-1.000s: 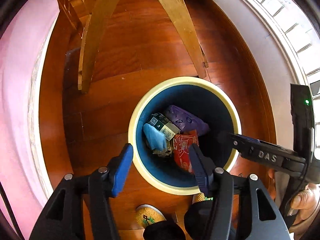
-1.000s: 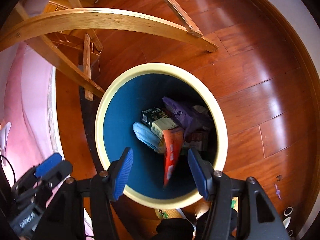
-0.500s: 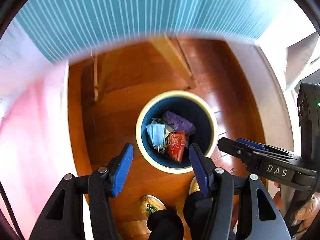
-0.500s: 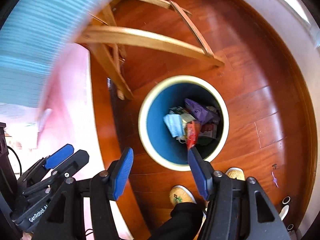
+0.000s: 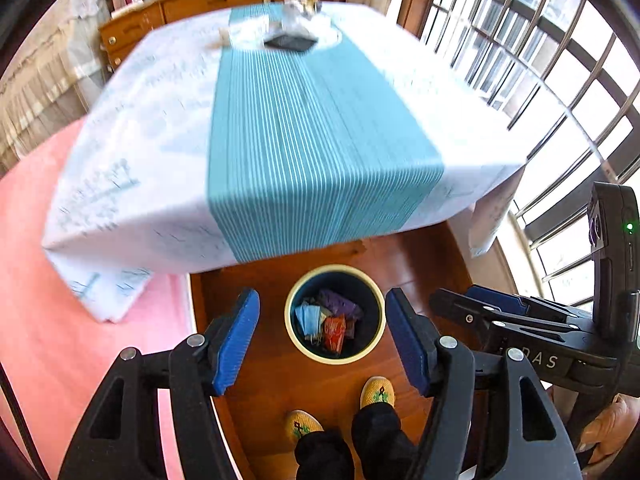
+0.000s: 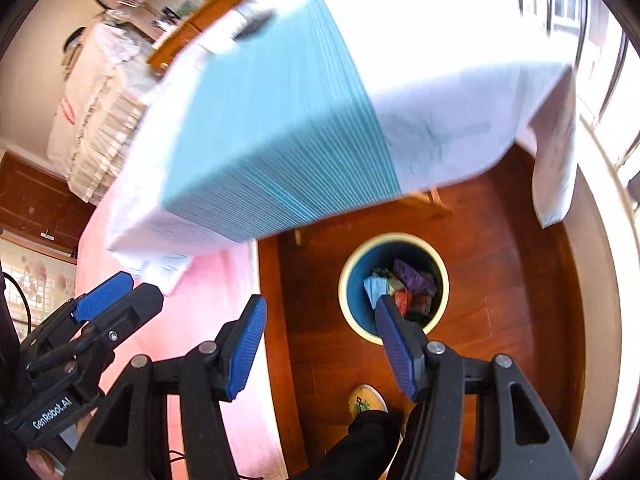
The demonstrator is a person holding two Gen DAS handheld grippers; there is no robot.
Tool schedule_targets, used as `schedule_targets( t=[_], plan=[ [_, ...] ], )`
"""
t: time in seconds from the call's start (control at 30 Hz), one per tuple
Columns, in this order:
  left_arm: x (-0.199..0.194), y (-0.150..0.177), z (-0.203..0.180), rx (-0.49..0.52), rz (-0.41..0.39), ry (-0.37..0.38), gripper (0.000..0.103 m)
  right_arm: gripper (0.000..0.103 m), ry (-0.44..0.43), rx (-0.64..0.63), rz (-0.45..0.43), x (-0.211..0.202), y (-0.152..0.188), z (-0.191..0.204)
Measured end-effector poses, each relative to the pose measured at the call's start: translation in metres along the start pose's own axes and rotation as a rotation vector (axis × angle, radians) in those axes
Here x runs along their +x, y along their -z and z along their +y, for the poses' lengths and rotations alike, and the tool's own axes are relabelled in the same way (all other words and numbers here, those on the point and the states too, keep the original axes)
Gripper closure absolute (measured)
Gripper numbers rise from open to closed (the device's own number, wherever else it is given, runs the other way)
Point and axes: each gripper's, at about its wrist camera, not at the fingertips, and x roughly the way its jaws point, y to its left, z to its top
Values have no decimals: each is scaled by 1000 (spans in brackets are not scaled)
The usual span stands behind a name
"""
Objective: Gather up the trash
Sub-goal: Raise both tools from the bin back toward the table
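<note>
A round bin [image 5: 294, 332] [image 6: 347, 304] with a cream rim and dark blue inside stands on the wooden floor, far below both grippers. Inside lie a light blue mask [image 5: 308, 318], a purple wrapper [image 5: 340, 304] and a red packet [image 5: 334, 330]. My left gripper [image 5: 322, 336] hangs high over the bin, its jaws opening, with nothing between them. My right gripper [image 6: 320, 344] is open and empty beside it, and shows at the right of the left wrist view [image 5: 480, 308]. More small items [image 5: 292, 40] sit blurred at the far end of the table.
A table under a white cloth with a teal striped runner [image 5: 304, 140] [image 6: 280, 128] fills the upper view. A pink rug [image 5: 24, 280] lies on the left. The person's patterned slippers [image 5: 378, 392] stand near the bin. A barred window [image 5: 560, 80] is on the right, wooden cabinets [image 5: 180, 4] behind.
Both grippers have risen from just above the bin to above table height. The bin looks much smaller, and the tabletop has come into view. The left jaws stand a little wider.
</note>
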Motion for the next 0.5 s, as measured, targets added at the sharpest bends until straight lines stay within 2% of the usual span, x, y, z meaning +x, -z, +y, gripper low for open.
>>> schedule_targets(
  t=[0.23, 0.37, 0.5],
  plan=[
    [-86, -25, 0, 17, -107, -20, 39, 46, 14, -99, -109, -71, -13, 51],
    [-121, -37, 5, 25, -151, -26, 39, 46, 23, -136, -182, -106, -21, 72],
    [-140, -49, 19, -19, -179, -8, 39, 46, 32, -171, -242, -134, -30, 90]
  ],
)
